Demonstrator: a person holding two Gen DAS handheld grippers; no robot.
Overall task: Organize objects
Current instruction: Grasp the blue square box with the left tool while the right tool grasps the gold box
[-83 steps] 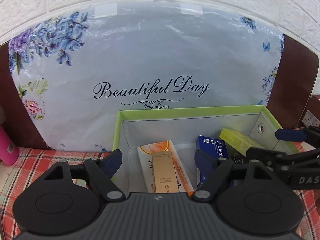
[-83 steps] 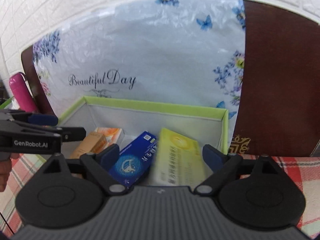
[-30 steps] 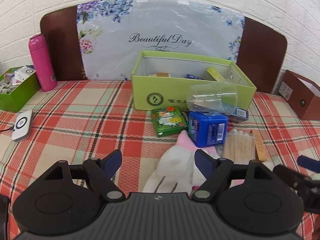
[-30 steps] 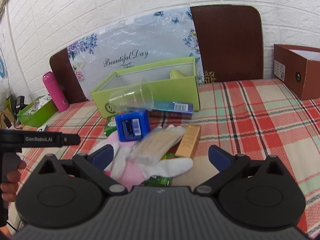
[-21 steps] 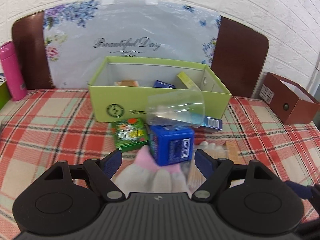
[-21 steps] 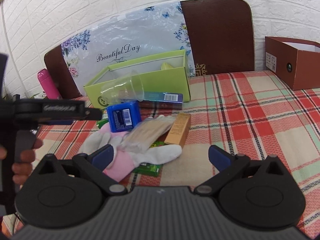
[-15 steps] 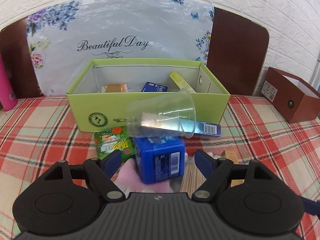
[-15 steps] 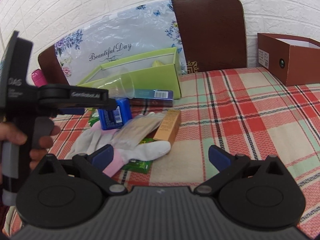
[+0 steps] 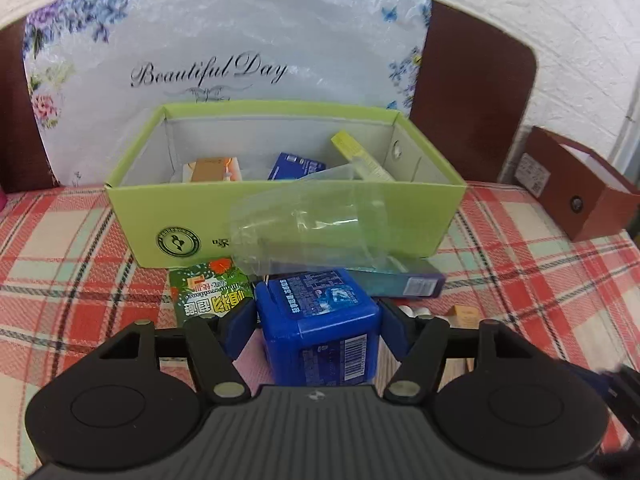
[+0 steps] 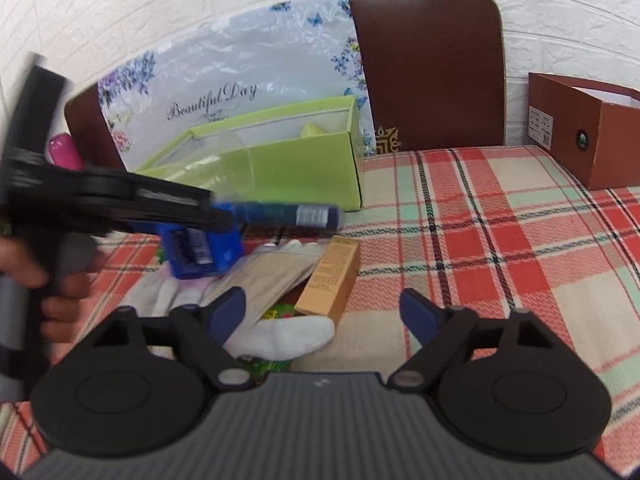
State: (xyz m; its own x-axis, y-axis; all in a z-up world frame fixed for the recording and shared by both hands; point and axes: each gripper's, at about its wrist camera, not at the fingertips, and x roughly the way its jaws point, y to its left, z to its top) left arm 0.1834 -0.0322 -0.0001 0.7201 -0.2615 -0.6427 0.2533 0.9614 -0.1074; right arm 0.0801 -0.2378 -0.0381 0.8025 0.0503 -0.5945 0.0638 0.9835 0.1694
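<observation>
My left gripper (image 9: 318, 326) is open, its fingers on either side of a blue plastic box (image 9: 320, 330) that rests on a white and pink glove; whether the pads touch it I cannot tell. A clear plastic cup (image 9: 308, 226) lies on its side just behind, against the green storage box (image 9: 280, 210), which holds several small cartons. My right gripper (image 10: 324, 310) is open and empty above the glove (image 10: 288, 338) and a tan carton (image 10: 330, 278). The left gripper (image 10: 216, 216) shows blurred in the right wrist view, over the blue box (image 10: 200, 254).
A green packet (image 9: 210, 294) and a long blue-teal carton (image 9: 400, 280) lie in front of the green box. A bag of wooden sticks (image 10: 272, 276) lies on the glove. A brown box (image 10: 580, 128) stands at the far right on the plaid cloth (image 10: 500, 240).
My left gripper has moved forward and down until its open fingers straddle the blue box. My right gripper has moved a little closer to the glove and tan carton.
</observation>
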